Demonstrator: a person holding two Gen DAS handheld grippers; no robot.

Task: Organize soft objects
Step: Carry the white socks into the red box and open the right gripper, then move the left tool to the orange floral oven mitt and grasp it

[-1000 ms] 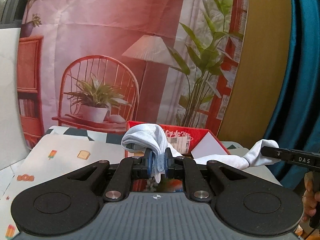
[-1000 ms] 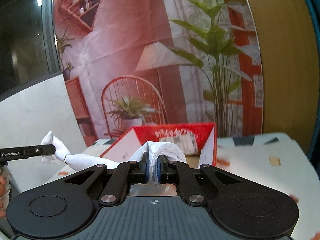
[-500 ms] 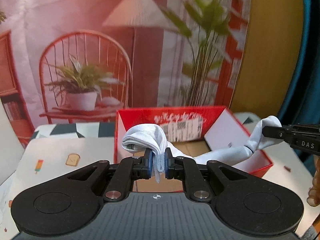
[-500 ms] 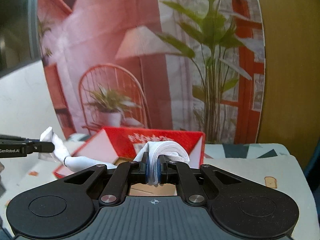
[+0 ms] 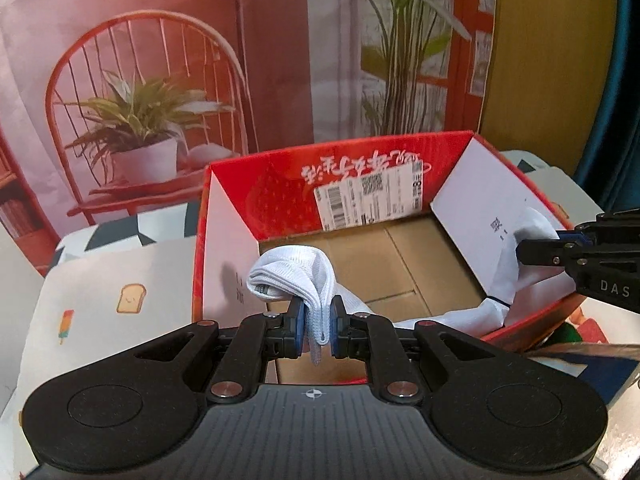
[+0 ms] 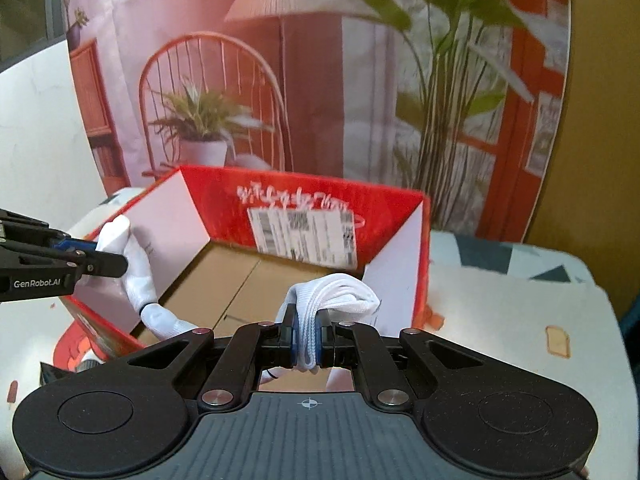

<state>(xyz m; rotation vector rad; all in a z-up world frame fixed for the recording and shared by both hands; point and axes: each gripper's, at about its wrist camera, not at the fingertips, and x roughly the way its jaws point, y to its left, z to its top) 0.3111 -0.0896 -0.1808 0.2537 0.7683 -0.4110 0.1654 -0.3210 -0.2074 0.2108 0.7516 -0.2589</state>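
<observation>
I have the long white knitted sock (image 5: 296, 276) pinched at each end by my left gripper (image 5: 316, 322) and right gripper (image 6: 307, 334). It spans crosswise over the open red cardboard box (image 5: 400, 168), sagging towards its near edge

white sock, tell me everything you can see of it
The white sock is ribbed knit fabric, stretched between both tools: the left tool pinches one bunched end, the right tool the other. Its middle sags into the open red cardboard box, above the brown floor. Whether it touches the box is unclear.
</observation>
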